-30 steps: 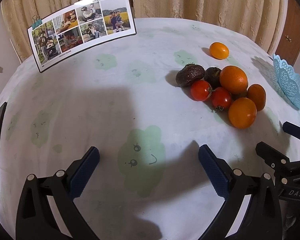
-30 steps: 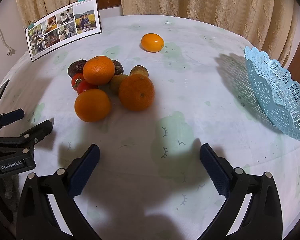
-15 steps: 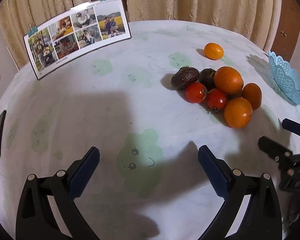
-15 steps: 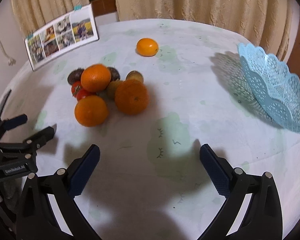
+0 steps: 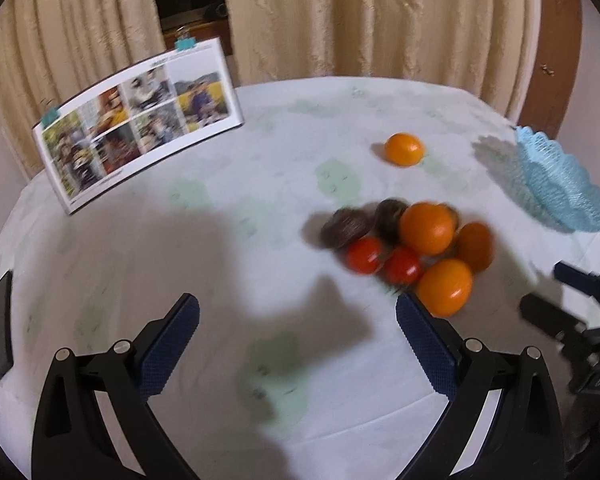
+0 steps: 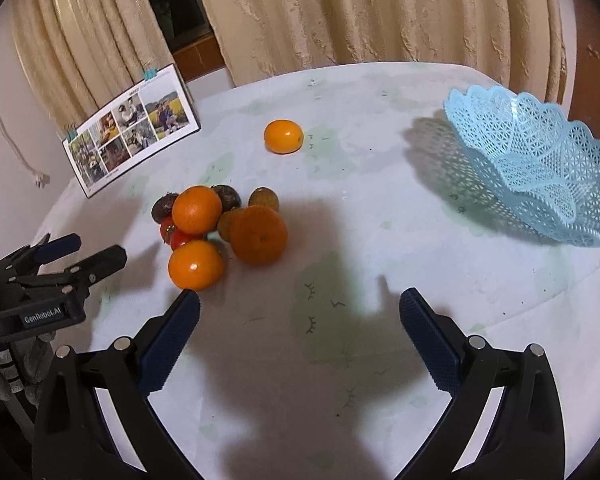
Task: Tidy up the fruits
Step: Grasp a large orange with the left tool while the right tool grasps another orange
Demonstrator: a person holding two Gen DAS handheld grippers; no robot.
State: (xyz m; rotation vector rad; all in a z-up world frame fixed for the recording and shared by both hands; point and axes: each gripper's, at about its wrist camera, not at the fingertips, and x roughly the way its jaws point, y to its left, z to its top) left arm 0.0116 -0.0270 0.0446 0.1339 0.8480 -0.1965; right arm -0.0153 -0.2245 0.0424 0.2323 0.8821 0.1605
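Observation:
A pile of fruit lies mid-table: oranges (image 6: pixel 259 234), two red tomatoes (image 5: pixel 365 255) and dark passion fruits (image 5: pixel 345 227). One small orange (image 6: pixel 283 136) sits alone farther back. A light blue lattice basket (image 6: pixel 540 168) stands empty at the right; it also shows in the left wrist view (image 5: pixel 560 184). My left gripper (image 5: pixel 298 326) is open and empty, above the cloth left of the pile. My right gripper (image 6: pixel 299 326) is open and empty, in front of the pile.
A photo calendar (image 5: pixel 138 120) stands at the back left. A black phone (image 5: pixel 2 336) lies at the table's left edge. Curtains hang behind the round table (image 6: pixel 380 280). The left wrist view is blurred.
Both grippers have risen and drawn back from the table, so the fruit and basket look smaller and farther. Both stay open. No fruit has moved.

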